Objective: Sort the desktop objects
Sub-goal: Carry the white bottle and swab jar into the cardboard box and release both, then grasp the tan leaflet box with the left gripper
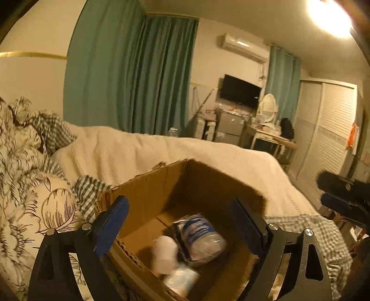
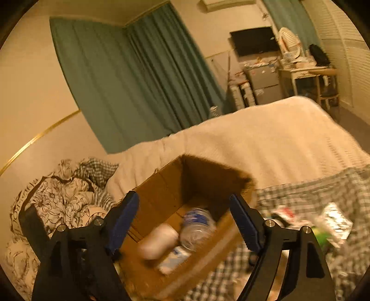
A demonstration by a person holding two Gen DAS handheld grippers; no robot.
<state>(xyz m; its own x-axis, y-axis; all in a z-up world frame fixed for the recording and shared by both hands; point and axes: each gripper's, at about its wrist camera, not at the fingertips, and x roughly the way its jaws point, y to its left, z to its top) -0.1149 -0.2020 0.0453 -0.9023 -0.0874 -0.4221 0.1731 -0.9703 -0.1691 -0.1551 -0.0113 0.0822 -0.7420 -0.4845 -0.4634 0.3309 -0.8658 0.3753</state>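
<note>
On bed, both grippers (image 1: 182, 222) (image 2: 185, 222) gape over box (image 1: 148, 185).

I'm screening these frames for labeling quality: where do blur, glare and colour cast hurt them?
Left wrist view: ceiling light blows out the top right corner; the plastic bottle in the cardboard box is smeared. Right wrist view: the items on the checked cloth are motion-blurred. Both views: warm orange cast, fisheye bending.

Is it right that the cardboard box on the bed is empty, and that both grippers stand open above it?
Not quite. The cardboard box is not empty: a plastic water bottle, a whitish object and a pale packet lie inside, as the left wrist view shows. The rest holds: the left gripper and right gripper both have open jaws above it.
</note>
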